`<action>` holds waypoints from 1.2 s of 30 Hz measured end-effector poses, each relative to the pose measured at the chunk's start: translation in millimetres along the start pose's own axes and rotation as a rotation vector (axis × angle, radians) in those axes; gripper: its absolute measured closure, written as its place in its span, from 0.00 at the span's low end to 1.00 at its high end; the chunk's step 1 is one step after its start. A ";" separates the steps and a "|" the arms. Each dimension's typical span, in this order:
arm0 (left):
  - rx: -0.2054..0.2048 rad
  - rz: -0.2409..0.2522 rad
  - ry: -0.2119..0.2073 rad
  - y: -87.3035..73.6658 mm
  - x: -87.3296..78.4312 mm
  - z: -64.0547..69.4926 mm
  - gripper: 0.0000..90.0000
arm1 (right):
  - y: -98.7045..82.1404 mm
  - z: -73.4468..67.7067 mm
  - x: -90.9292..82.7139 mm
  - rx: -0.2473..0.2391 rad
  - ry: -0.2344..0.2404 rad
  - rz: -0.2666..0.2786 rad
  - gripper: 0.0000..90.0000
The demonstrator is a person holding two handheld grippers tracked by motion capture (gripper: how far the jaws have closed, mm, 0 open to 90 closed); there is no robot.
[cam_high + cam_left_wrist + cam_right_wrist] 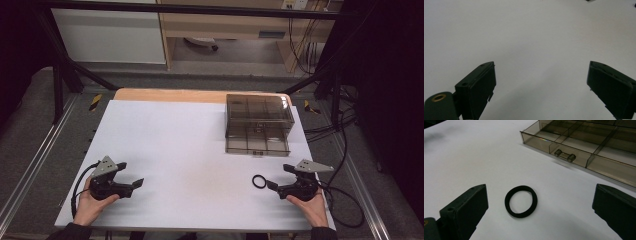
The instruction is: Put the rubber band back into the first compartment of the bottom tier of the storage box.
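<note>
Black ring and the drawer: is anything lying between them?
No. Between the ring and the drawer, the right gripper view shows bare white table.

The left gripper (541, 82) holds its two black jaws spread wide apart above the bare white table surface (531, 37), with nothing between them.

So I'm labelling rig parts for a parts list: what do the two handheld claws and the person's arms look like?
Both are black. The left claw and right claw each carry a grey three-cornered plate on top and trail a black cable. Each has two flat, blocky black jaws; the left gripper view shows a brass-coloured ring by one jaw. The person wears dark sleeves.
</note>
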State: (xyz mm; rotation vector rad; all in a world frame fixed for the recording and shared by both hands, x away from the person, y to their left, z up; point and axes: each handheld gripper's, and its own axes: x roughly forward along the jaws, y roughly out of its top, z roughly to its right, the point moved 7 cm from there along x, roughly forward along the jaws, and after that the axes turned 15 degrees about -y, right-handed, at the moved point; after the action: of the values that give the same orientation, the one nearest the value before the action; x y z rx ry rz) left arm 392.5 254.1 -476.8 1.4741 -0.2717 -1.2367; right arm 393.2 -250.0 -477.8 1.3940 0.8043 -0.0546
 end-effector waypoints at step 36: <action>-0.021 0.006 0.000 -4.2 -3.3 -1.1 0.09 | 1.8 -9.2 7.6 -0.013 -0.025 -0.048 0.04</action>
State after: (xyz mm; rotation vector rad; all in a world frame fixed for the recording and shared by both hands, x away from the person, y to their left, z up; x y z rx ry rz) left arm 390.1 258.7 -478.7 1.4546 -0.2622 -1.2315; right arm 395.3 -238.3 -479.9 1.3594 0.8158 -0.1042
